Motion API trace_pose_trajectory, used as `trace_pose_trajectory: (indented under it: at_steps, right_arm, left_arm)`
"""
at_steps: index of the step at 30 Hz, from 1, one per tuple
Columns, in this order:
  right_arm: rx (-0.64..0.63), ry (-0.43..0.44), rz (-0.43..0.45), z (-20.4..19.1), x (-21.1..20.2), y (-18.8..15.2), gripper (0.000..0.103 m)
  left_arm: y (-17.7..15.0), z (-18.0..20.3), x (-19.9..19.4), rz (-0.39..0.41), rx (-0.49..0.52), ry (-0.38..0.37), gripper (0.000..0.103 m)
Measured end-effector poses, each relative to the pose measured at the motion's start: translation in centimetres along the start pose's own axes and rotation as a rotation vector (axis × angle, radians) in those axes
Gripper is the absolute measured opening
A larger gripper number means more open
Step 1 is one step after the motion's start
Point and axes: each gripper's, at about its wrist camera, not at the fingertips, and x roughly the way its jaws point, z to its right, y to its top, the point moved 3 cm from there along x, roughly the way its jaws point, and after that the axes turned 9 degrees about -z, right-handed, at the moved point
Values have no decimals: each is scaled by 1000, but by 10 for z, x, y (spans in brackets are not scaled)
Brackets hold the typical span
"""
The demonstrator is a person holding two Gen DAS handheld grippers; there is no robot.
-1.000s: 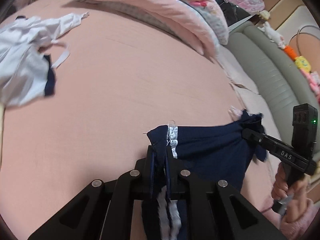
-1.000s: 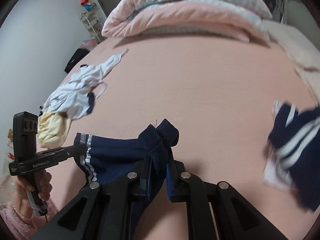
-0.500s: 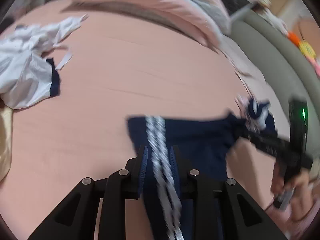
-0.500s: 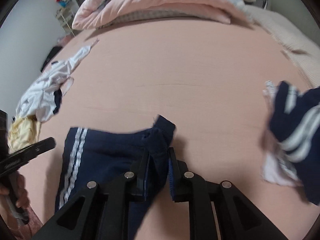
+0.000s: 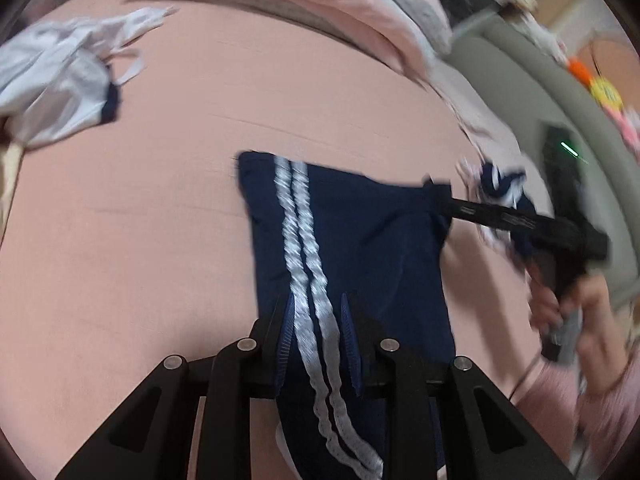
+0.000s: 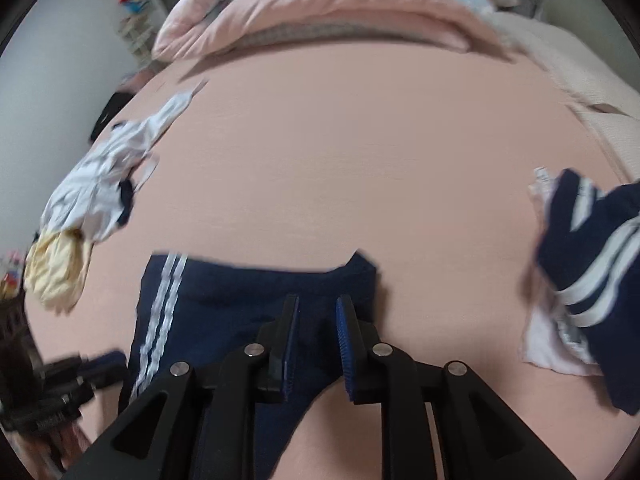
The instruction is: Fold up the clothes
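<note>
A pair of navy shorts (image 5: 360,248) with two white lace-like stripes down one side lies spread flat on a pink bed (image 5: 140,240), at its near edge.

The left wrist view shows the left gripper (image 5: 316,312) with its jaws parted a little, the striped side of the shorts lying between them; whether the pads press the cloth cannot be told. Only this view shows the right gripper from the side, held in a hand (image 5: 576,320) in a pink sleeve, its tip at the far right corner of the shorts (blurred, so its hold there cannot be judged).

The right wrist view shows the right gripper (image 6: 318,320) with jaws slightly apart over navy cloth. Only this view shows a second navy garment (image 6: 588,264) with white stripes, crumpled near the bed's right edge, and a pale yellow garment (image 6: 56,272) at the left edge.

Both views show a crumpled white garment (image 5: 52,92) near the bed's left edge and a folded pink quilt (image 6: 340,4) along the far edge.
</note>
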Motion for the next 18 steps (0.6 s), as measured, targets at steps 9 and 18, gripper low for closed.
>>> trace_pose_trajectory:
  at_steps: [9, 18]
  right_arm:
    - [78, 22, -33, 20, 19, 9, 23]
    - [-17, -66, -61, -2, 25, 10, 28]
  left_arm:
    - [59, -13, 27, 27, 32, -6, 21]
    - [66, -29, 8, -8, -5, 120, 21]
